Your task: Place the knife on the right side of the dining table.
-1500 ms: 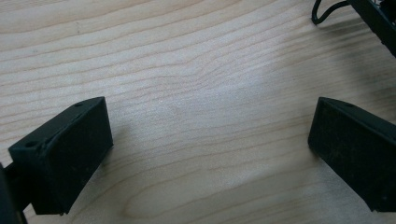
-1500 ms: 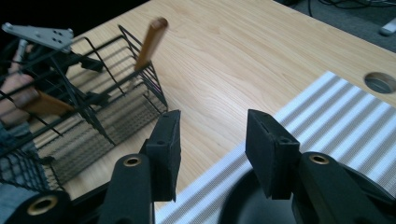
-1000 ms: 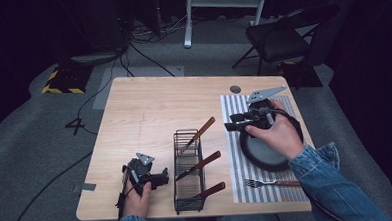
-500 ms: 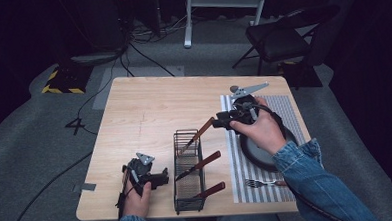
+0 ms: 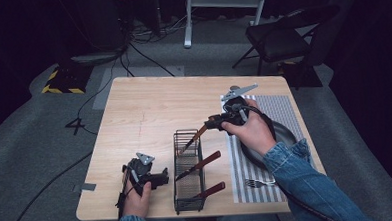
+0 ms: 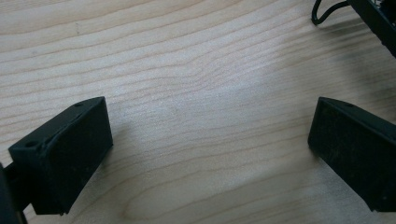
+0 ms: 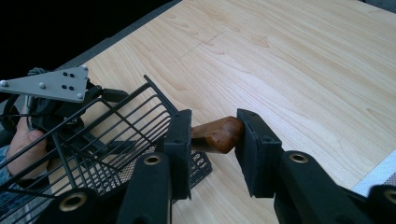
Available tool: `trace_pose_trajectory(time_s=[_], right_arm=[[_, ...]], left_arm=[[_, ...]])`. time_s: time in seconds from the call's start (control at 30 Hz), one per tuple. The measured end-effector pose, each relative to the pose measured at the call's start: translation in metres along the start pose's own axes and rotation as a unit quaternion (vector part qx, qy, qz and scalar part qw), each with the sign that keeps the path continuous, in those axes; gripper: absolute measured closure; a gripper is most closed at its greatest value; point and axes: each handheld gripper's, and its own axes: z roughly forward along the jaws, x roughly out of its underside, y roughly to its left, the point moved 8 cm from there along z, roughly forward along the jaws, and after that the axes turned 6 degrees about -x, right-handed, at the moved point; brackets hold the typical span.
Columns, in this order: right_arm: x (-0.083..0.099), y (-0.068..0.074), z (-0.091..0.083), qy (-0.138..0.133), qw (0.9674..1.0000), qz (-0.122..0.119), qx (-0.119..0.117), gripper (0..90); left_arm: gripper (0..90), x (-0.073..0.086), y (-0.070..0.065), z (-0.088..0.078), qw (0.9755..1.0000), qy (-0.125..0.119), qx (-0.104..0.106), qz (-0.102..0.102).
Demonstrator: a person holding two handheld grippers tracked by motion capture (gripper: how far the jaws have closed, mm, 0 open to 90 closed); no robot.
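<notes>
A light wooden table seen from above, with a person's two forearms reaching in from the near edge, each hand holding a black two-jaw gripper. The left gripper rests on the table near the near-left corner; in the left gripper view its jaws stand wide apart with only bare wood grain between them, holding nothing. Just right of it stands a black wire basket holding three wooden-handled utensils, probably knives, though their blades are hidden in the wire. The far knife leans up and to the right out of the basket's far end. The right gripper is at the tip of that handle; in the right gripper view its jaws sit on either side of the rounded brown handle end, partly open, one pad close against the wood and a narrow gap on the other side. Right of the basket lies a grey striped placemat with a dark round plate on it and a fork at its near edge. The right hand wears a denim sleeve.
</notes>
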Motion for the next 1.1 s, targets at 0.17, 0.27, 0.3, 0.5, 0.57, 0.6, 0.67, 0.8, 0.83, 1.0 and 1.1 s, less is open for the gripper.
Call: trace_pose_trajectory(time_s=[0.17, 0.27, 0.3, 0.5, 0.57, 0.6, 0.67, 0.8, 0.83, 1.0, 1.1], right_arm=[[-0.002, 0.006, -0.004, -0.004, 0.9997, -0.001, -0.022, 75.4], [-0.003, 0.014, -0.005, -0.001, 0.9995, -0.01, -0.029, 77.3], [-0.004, 0.017, -0.006, -0.001, 0.9993, -0.008, -0.036, 78.4], [-0.014, 0.032, -0.013, -0.006, 0.9991, -0.029, -0.032, 81.2], [-0.016, 0.035, -0.016, -0.007, 0.9991, -0.027, -0.033, 81.1], [-0.016, 0.035, -0.016, -0.007, 0.9991, -0.027, -0.033, 81.1], [-0.02, 0.037, -0.023, -0.012, 0.999, -0.024, -0.035, 81.2], [-0.025, 0.04, -0.034, -0.017, 0.9988, -0.016, -0.043, 81.1], [-0.027, 0.041, -0.037, -0.019, 0.9988, -0.015, -0.043, 81.2], [-0.034, 0.041, -0.059, -0.033, 0.9985, -0.012, -0.042, 81.2], [-0.037, 0.042, -0.073, -0.04, 0.9983, -0.01, -0.041, 81.1]], left_arm=[[0.0, 0.0, 0.0, 0.0, 1.0, 0.0, 0.0, 0.0], [0.0, 0.0, 0.0, 0.0, 1.0, 0.0, 0.0, 0.0], [0.0, 0.0, 0.0, 0.0, 1.0, 0.0, 0.0, 0.0], [0.0, 0.0, 0.0, 0.0, 1.0, 0.0, 0.0, 0.0], [0.0, 0.0, 0.0, 0.0, 1.0, 0.0, 0.0, 0.0], [0.0, 0.0, 0.0, 0.0, 1.0, 0.0, 0.0, 0.0], [0.0, 0.0, 0.0, 0.0, 1.0, 0.0, 0.0, 0.001], [0.0, 0.0, 0.0, 0.0, 1.0, 0.0, 0.0, 0.001], [0.0, 0.0, 0.0, 0.0, 1.0, 0.0, 0.0, 0.001], [0.0, 0.0, 0.0, 0.0, 1.0, 0.0, 0.0, 0.001], [0.0, -0.001, 0.0, 0.001, 1.0, 0.0, 0.001, 0.003]])
